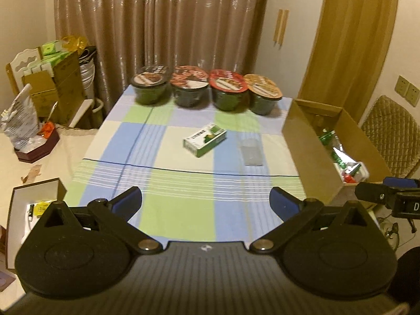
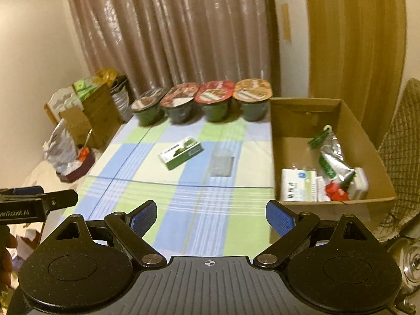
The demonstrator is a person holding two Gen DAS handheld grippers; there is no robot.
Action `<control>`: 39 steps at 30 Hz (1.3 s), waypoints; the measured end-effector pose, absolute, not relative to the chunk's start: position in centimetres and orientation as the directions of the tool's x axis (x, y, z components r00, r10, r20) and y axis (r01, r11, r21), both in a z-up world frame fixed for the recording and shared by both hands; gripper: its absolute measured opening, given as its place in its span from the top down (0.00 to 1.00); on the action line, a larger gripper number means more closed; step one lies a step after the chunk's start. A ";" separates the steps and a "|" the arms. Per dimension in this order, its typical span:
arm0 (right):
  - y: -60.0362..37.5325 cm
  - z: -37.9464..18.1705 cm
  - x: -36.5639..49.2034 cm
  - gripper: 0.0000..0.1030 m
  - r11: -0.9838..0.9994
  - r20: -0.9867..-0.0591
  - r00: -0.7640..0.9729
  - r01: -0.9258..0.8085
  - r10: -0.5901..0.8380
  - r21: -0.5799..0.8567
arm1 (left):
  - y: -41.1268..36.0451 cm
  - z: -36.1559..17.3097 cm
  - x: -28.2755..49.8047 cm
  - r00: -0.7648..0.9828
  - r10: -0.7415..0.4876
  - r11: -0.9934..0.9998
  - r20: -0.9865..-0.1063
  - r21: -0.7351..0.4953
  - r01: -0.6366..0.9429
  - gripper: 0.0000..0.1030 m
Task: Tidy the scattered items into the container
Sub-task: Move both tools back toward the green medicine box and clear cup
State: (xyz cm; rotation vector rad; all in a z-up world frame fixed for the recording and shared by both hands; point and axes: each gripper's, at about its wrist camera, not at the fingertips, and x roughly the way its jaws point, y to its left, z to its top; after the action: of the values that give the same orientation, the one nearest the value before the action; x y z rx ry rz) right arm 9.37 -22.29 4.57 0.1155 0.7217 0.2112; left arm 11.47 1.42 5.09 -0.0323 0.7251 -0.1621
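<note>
Both sets of jaws stand wide apart with nothing between them: the left gripper (image 1: 206,200) and the right gripper (image 2: 211,216) hang side by side over the near edge of the table (image 1: 183,210), fingers aimed down its length. My guess is they sit back like this so that each camera takes in the whole checked cloth and the open cardboard box (image 2: 367,141) before a reach is chosen.

Two loose items are left on the cloth, near the middle of the table. One is a green and white carton (image 2: 181,152), lying flat on a broad face, its long axis running diagonally from the near left towards the far right, so one short end points roughly at the far right corner. Just beside it on the right, not touching, lies a clear plastic piece (image 2: 221,162); it is too faint to say whether it is a cup or a small bag.

The box stands against the right edge of the table and already holds several packets and small cartons, heaped at its near end. Four noodle cups (image 1: 207,90) line the far edge in a neat row, probably not part of the tidying.
</note>
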 end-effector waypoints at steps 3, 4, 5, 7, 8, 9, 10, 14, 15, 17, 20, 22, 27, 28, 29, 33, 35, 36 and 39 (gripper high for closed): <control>-21.3 4.1 10.1 0.08 0.971 -0.651 0.721 -0.166 0.237 0.170 | 2.2 4.8 12.1 0.731 -0.149 0.988 -0.666 -0.079 0.130 0.02; -21.1 4.0 10.5 0.08 0.971 -0.654 0.717 -0.170 0.240 0.170 | 2.3 4.7 12.4 0.730 -0.148 0.988 -0.667 -0.076 0.132 0.02; -20.8 3.9 10.9 0.08 0.970 -0.657 0.714 -0.173 0.241 0.169 | 2.5 4.5 12.8 0.728 -0.148 0.988 -0.669 -0.072 0.135 0.02; -20.4 3.6 11.7 0.08 0.970 -0.664 0.707 -0.177 0.243 0.166 | 2.7 4.3 13.7 0.723 -0.149 0.987 -0.675 -0.064 0.144 0.02; -20.2 3.4 12.2 0.08 0.970 -0.668 0.703 -0.179 0.243 0.165 | 2.7 4.1 14.2 0.720 -0.150 0.987 -0.677 -0.058 0.151 0.02; -19.9 3.1 12.7 0.08 0.970 -0.672 0.700 -0.180 0.244 0.165 | 2.8 3.9 14.7 0.718 -0.151 0.986 -0.679 -0.053 0.157 0.02; -19.8 2.9 13.3 0.08 0.970 -0.675 0.696 -0.179 0.244 0.166 | 2.8 3.7 15.3 0.715 -0.152 0.985 -0.683 -0.049 0.163 0.02; -19.2 2.0 15.3 0.08 0.970 -0.688 0.685 -0.174 0.241 0.167 | 2.8 2.6 17.7 0.699 -0.158 0.982 -0.698 -0.036 0.186 0.02; -19.1 1.7 15.8 0.08 0.970 -0.691 0.681 -0.173 0.241 0.168 | 2.8 2.3 18.3 0.693 -0.159 0.981 -0.704 -0.032 0.193 0.02; -18.9 1.1 16.9 0.08 0.970 -0.700 0.672 -0.173 0.242 0.170 | 2.7 1.6 19.4 0.681 -0.162 0.977 -0.714 -0.022 0.210 0.02; -18.6 0.2 18.4 0.08 0.971 -0.712 0.660 -0.170 0.240 0.169 | 2.4 0.6 20.9 0.664 -0.165 0.970 -0.729 0.000 0.242 0.02; -18.4 -0.4 19.5 0.08 0.971 -0.719 0.652 -0.168 0.239 0.170 | 2.4 -0.2 22.0 0.652 -0.168 0.966 -0.740 0.007 0.257 0.02; -18.0 -1.8 21.8 0.08 0.971 -0.732 0.639 -0.167 0.237 0.169 | 2.2 -2.0 24.4 0.619 -0.173 0.958 -0.766 0.014 0.285 0.02; -17.9 -2.0 22.3 0.08 0.971 -0.734 0.636 -0.167 0.237 0.169 | 2.2 -2.5 25.0 0.610 -0.174 0.958 -0.773 0.009 0.286 0.02; -17.9 -2.2 22.8 0.08 0.972 -0.736 0.634 -0.166 0.235 0.167 | 2.2 -2.8 25.5 0.601 -0.173 0.959 -0.781 0.007 0.285 0.02; -17.9 -3.3 24.6 0.08 0.975 -0.746 0.628 -0.160 0.223 0.156 | 2.2 -4.1 27.3 0.586 -0.173 0.954 -0.792 0.012 0.298 0.02; -18.0 -3.8 25.5 0.08 0.976 -0.749 0.626 -0.157 0.216 0.151 | 2.3 -4.6 28.2 0.591 -0.177 0.951 -0.787 0.018 0.307 0.02; -18.1 -4.0 25.9 0.08 0.977 -0.750 0.626 -0.154 0.212 0.148 | 2.3 -4.7 28.6 0.597 -0.179 0.950 -0.782 0.022 0.313 0.02; -18.3 -4.7 27.3 0.08 0.978 -0.755 0.622 -0.143 0.207 0.150 | 2.4 -4.9 30.0 0.625 -0.192 0.940 -0.757 0.040 0.337 0.02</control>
State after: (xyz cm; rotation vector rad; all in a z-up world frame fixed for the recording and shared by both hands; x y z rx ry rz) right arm 27.31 -18.25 -4.70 0.0780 0.8769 0.2010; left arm 30.02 2.44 -4.95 0.1854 0.8435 -0.3056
